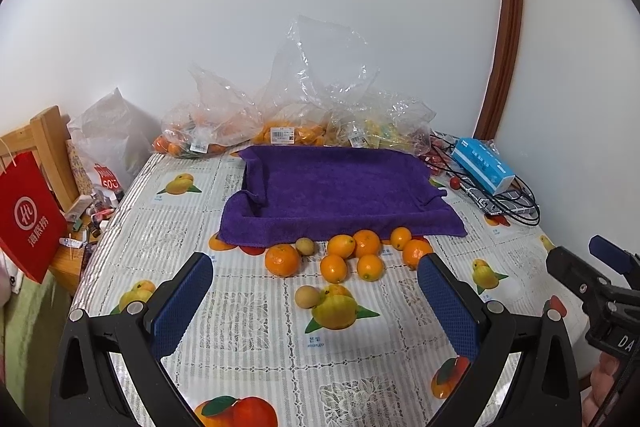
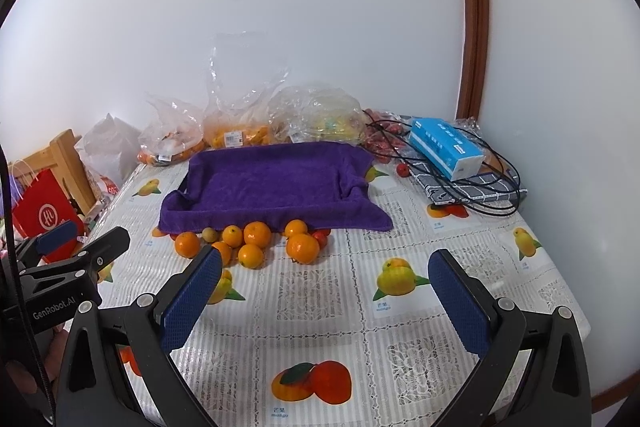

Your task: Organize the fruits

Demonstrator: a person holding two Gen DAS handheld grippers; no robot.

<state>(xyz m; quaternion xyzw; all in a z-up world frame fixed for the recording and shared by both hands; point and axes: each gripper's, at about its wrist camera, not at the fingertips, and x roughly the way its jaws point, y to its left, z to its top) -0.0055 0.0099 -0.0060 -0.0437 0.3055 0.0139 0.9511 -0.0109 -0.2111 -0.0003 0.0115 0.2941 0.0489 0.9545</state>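
Both tongs are spread wide with nothing in them, left tongs (image 1: pixel 314 301) and right tongs (image 2: pixel 325 289) hovering over the fruit-print surface (image 1: pixel 248 359). The oranges (image 1: pixel 348 257) sit in a loose bunch right at the front edge of the purple towel (image 1: pixel 340 195), which seems draped over a tray you can't actually see. Two small brownish fruits (image 1: pixel 307 296) lie nearby, hard to say what kind. Clear bags (image 1: pixel 280 115) at the back blur their contents
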